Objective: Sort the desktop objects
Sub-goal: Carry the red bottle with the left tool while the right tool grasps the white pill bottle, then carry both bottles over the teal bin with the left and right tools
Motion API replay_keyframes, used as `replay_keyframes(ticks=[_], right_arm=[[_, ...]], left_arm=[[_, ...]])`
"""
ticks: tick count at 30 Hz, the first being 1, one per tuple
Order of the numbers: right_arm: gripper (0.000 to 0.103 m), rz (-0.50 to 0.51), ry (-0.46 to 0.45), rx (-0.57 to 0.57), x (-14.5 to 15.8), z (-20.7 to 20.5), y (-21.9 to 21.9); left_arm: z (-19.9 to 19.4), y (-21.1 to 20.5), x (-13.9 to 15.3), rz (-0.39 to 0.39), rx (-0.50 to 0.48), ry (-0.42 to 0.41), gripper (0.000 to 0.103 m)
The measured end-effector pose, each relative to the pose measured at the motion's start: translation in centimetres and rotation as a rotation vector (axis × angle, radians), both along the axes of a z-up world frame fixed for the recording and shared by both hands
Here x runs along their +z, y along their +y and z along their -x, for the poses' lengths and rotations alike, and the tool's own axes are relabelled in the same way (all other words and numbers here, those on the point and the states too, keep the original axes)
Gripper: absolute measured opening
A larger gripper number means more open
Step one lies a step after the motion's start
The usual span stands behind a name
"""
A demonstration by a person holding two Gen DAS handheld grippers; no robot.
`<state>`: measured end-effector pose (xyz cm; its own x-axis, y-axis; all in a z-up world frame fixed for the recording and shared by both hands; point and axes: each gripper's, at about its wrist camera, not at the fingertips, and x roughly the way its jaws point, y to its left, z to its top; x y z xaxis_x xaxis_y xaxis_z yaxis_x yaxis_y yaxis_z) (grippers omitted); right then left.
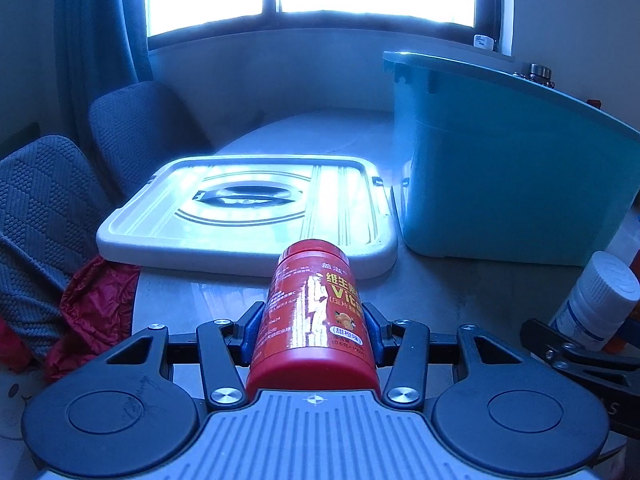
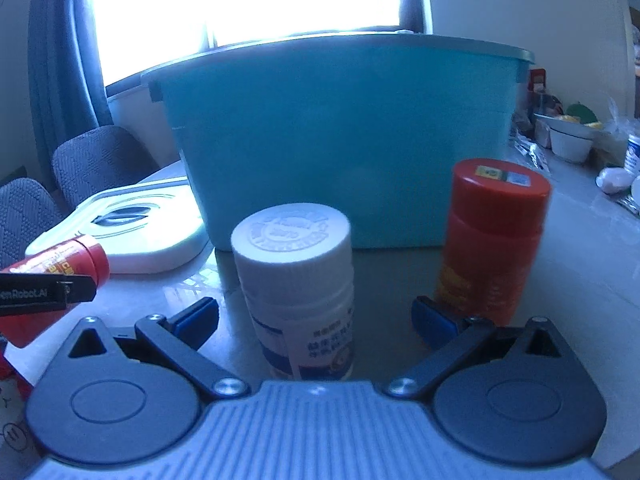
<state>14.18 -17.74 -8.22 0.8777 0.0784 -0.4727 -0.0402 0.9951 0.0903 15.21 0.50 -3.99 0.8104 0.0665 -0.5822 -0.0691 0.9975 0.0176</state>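
- Sorting under way on a pale, glossy desk (image 1: 460, 284) beneath a bright window: the left gripper (image 1: 314, 320) has its jaws clamped on the sides of a red plastic vitamin bottle with orange-and-gold label (image 1: 316, 312), held lying along the jaws with its cap pointing forward.
- Right gripper (image 2: 316, 312) stands with jaws spread wide on either side of a white plastic pill bottle with ribbed white cap and blue-striped label (image 2: 298, 280), which stands upright on the desk; neither blue pad touches it.
- Second red-capped orange bottle (image 2: 494, 236) stands upright just to the right, near the right pad.
- Tall teal plastic storage bin (image 2: 340, 140) rises just behind both standing bottles, its top open; what lies inside is hidden.
- Flat white plastic bin lid with recessed handle (image 1: 248, 208) lies on the desk just left of the bin.
- Judged from this, the red bottle is in carry and the white one is being lined up for a grasp.
- Next move calls for closing the right jaws squarely on the white bottle's body, and for clearing the bin's high rim before any release.
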Motion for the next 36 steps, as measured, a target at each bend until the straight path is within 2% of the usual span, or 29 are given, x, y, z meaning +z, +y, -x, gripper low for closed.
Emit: replay_keyframes(ticks=[5,8,10,11,19,28,36], right_arm=[[0.102,0.002,0.018,-0.002,-1.1,-1.1,0.0],[0.096,0.008,0.008,-0.001,-1.7,-1.2,-0.1],[0.06,0.04,-0.012,0.009,-1.8,-1.1,0.0],[0.048,0.049,-0.021,0.031,-1.6,-1.0,0.1],[0.048,0.045,-0.009,0.044,-0.2,0.4,-0.2],[0.048,0.051,-0.021,0.061,5.5,4.2,-0.8],[0.048,0.064,-0.057,0.067,10.0,6.8,-0.6]], left_arm=[[-0.6,0.0,-0.6,0.002,0.001,-0.008,0.05],[-0.8,-0.1,-0.8,0.002,-0.003,-0.018,0.05],[-0.8,-0.2,-1.0,0.004,-0.004,-0.022,0.05],[-0.8,-0.3,-1.1,0.007,-0.005,-0.023,0.05],[0.0,-0.3,0.8,0.033,0.0,-0.031,0.05],[2.2,-1.4,6.2,0.05,-0.025,-0.042,0.05],[5.9,-1.9,10.2,0.069,-0.043,-0.077,0.05]])
